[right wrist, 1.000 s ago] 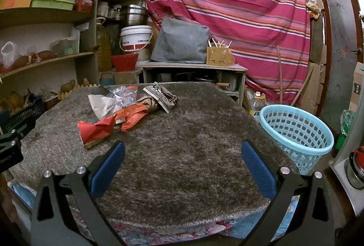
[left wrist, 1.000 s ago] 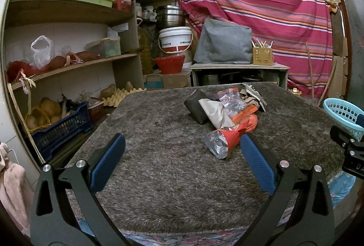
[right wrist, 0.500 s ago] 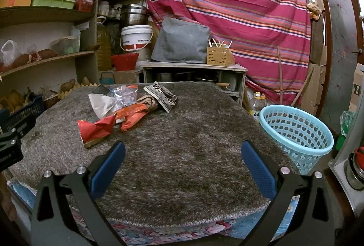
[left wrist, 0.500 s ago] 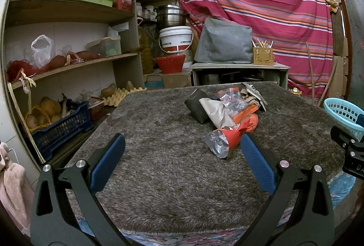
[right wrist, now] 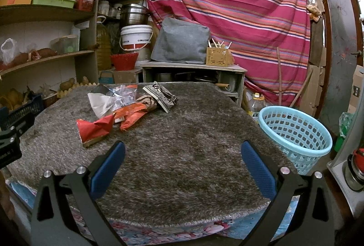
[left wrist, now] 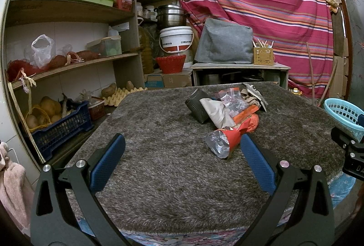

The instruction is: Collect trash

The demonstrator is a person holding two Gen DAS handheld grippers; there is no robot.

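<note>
Wrappers on rug, basket right.

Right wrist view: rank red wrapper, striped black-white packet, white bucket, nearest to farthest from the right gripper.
From the right gripper, jaws open:
1. Red wrapper, ahead-left on the grey rug, nearest edge of the trash pile.
2. Striped black-white packet, far side of the pile, toward the rug's back edge.
3. White bucket, off the rug, back against the shelves.
</note>
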